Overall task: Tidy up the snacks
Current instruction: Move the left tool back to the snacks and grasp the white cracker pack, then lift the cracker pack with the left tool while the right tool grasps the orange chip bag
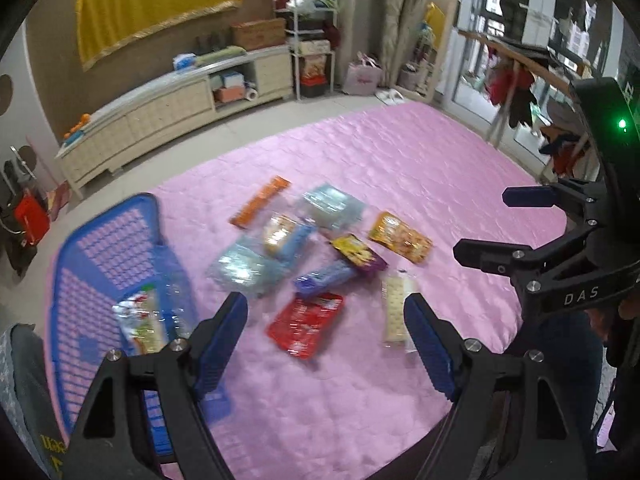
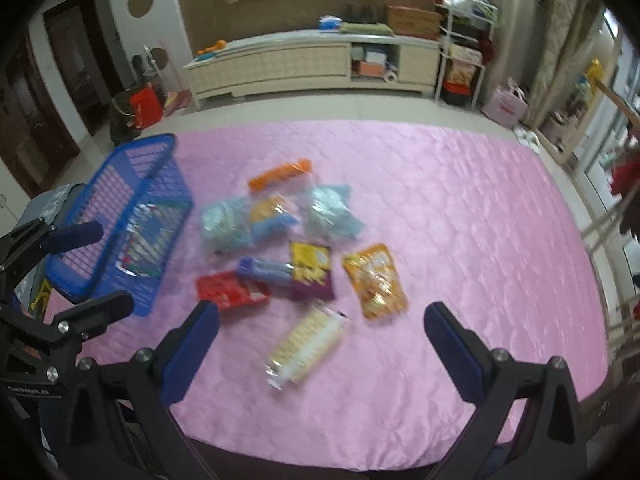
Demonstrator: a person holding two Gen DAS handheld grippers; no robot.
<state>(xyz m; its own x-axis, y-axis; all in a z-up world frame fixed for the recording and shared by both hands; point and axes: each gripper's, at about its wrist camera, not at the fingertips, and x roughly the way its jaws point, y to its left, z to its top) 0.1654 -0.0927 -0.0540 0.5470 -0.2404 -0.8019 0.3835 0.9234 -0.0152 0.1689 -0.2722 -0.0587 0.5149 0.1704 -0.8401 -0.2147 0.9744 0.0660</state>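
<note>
Both the left gripper point(image 1: 326, 322) and the right gripper point(image 2: 322, 330) are hanging wide apart, empty, above snacks point(image 2: 304, 346) beside the basket point(image 2: 120, 184).

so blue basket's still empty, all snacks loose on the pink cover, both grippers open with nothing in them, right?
Not quite: the blue basket already holds one snack packet, seen through its slats in both wrist views. The other snacks do lie loose on the pink cover, and the left gripper and right gripper are open and empty.

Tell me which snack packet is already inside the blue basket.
Only the clear, shiny packet with red and green print lies in the blue basket. All the other packets, such as the red one, lie on the pink cover.
</note>
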